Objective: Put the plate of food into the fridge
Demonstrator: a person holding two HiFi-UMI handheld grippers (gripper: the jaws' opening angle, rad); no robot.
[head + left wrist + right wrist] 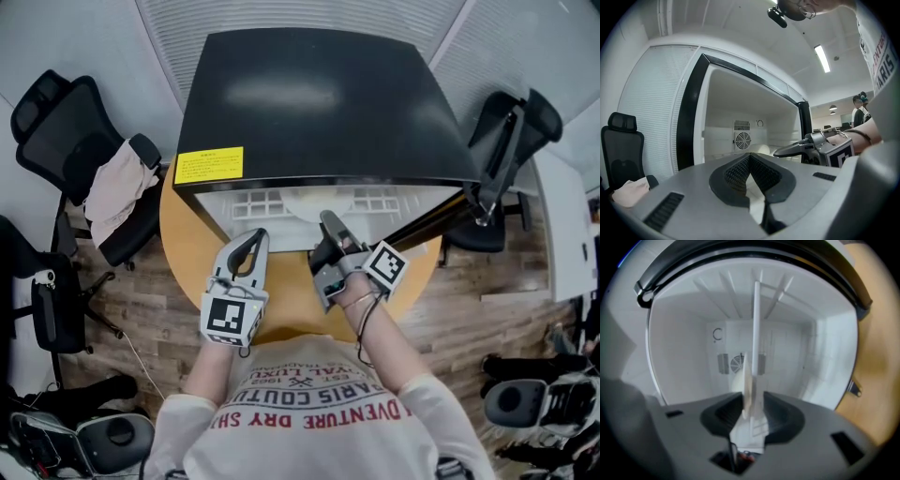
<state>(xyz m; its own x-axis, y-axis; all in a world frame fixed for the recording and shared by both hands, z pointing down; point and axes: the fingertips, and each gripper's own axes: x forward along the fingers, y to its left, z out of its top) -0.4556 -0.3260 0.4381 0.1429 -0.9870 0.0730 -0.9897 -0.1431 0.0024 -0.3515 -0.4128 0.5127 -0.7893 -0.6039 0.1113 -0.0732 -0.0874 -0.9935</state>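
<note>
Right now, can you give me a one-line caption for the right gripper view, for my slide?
Right gripper at the open fridge, jaws apart on either side of the plate.

So the pale plate (317, 202) is lying flat on the white grid shelf (262, 202) inside the fridge (319, 103), a black-topped box with a white inside and its door wide open.
</note>
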